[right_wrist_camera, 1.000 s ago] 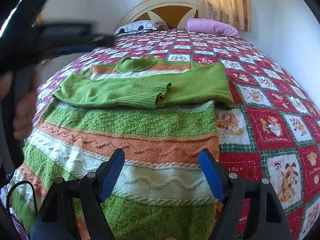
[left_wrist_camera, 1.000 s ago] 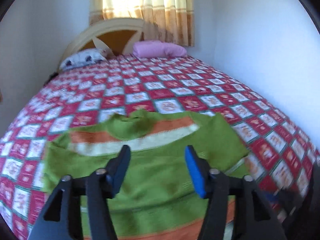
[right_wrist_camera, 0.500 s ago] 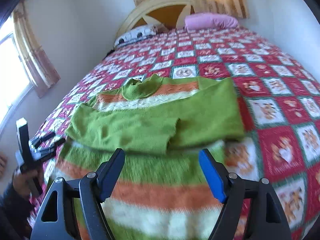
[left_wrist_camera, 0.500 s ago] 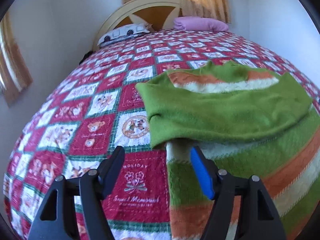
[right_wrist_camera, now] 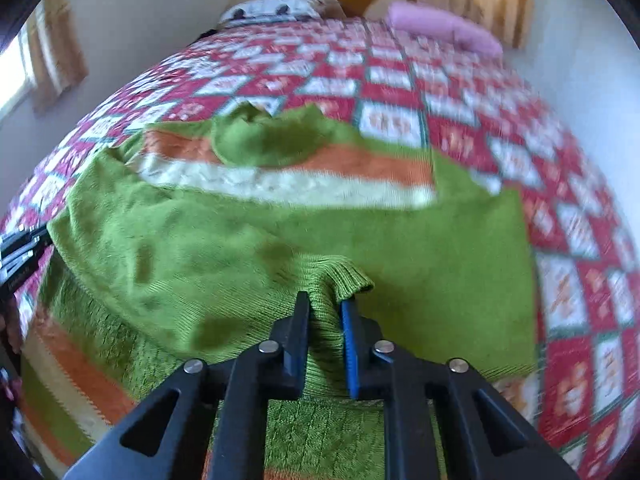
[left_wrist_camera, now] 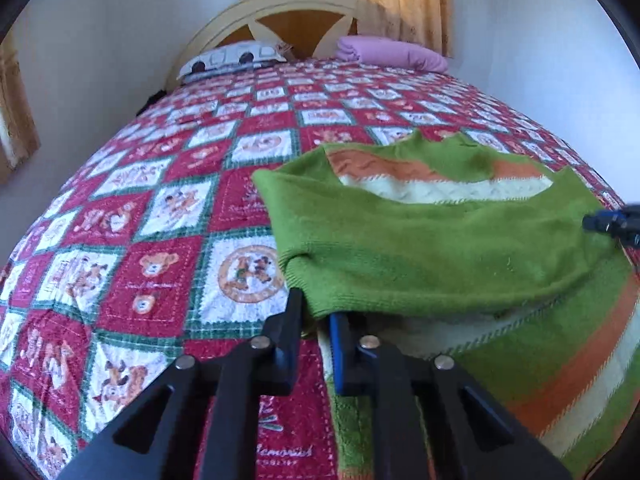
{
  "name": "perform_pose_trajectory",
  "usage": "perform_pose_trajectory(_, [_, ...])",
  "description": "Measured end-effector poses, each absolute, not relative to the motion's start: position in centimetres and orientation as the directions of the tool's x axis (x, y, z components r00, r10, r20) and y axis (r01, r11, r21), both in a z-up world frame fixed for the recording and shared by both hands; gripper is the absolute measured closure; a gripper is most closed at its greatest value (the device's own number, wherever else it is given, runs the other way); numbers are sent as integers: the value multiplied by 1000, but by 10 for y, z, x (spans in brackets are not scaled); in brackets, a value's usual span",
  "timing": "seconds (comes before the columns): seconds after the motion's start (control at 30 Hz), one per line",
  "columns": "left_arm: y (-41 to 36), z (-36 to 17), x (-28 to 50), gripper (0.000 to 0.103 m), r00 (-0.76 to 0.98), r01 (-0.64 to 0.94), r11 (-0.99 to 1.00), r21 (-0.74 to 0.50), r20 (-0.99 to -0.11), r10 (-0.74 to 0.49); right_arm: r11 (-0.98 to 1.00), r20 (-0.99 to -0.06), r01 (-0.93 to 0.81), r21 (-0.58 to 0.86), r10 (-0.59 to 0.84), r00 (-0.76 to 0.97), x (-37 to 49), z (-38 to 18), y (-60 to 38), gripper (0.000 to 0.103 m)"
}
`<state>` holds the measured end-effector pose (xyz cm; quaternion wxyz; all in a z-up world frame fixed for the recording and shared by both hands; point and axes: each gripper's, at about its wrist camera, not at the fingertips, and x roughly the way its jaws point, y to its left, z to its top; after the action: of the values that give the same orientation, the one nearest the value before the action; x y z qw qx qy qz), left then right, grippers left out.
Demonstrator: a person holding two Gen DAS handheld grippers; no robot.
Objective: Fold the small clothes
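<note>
Just closed: left hand-held gripper (left_wrist_camera: 316,312) clenched on the striped sweater's (left_wrist_camera: 440,248) folded sleeve edge, right hand-held gripper (right_wrist_camera: 325,312) on its cuff (right_wrist_camera: 344,276), atop the bed (left_wrist_camera: 168,208).

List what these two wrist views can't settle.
- Sweater hem: cut off by the lower frame edge and hidden behind the tongs in both views.
- Left tongs pinch: the folded sleeve overhangs the tips, so how much cloth is caught is hidden.
- Quilt prints: smeared by motion blur in the right view.
- Right tongs from the left view: only a small blurred part at the right edge.
</note>
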<state>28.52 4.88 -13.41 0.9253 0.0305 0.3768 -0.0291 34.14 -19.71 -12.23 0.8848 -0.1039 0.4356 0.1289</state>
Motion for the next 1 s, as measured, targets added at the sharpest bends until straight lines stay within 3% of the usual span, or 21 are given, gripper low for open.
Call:
perform_pose_trajectory(0.2, [47,-131,267,95,727,83,995,53,-686,-24,952,-704,-279,-127,112,702,335,-78,-205,93])
perform_pose_trajectory(0.37, [45,-140,264,95,690,126,991,52,-722,-50,951,-756,-268,-157,59,651,347,-110,-209,92])
perform_pose_trajectory(0.4, [45,-137,262,92,690,125,991,48,-722,-52,951,-769,-250,-183,20,639,350,-124,-213,88])
perform_pose_trajectory(0.43, [46,-131,259,91,702,111,993,48,-710,-45,952,-775,-232,-199,-8,632,351,-132,-217,76])
perform_pose_trajectory(0.47, [48,-123,255,86,722,99,994,46,-691,-40,957,-777,-197,-212,-43,628,352,-139,-225,68])
perform_pose_trajectory(0.5, [49,-118,253,72,733,92,995,48,-680,-35,962,-773,-168,-214,-61,632,351,-140,-233,50])
perform_pose_trajectory(0.53, [50,-110,253,62,746,78,996,50,-666,-25,968,-766,-150,-201,-60,640,349,-139,-239,46])
perform_pose_trajectory(0.57, [52,-101,253,44,767,62,997,47,-642,-17,976,-759,-132,-175,-48,649,346,-135,-246,46])
perform_pose_trajectory(0.6, [52,-95,255,36,782,53,997,47,-623,-12,980,-752,-126,-155,-34,658,344,-130,-248,46])
perform_pose_trajectory(0.7, [42,-86,271,35,803,51,996,73,-596,3,983,-713,-153,-99,37,701,335,-113,-243,46])
perform_pose_trajectory(0.83, [21,-103,308,35,775,37,988,151,-628,67,943,-721,-325,70,273,637,337,-112,-217,46])
perform_pose_trajectory(1.0, [30,-143,336,31,676,-50,972,231,-708,203,949,-809,-310,56,225,543,351,-157,-212,46])
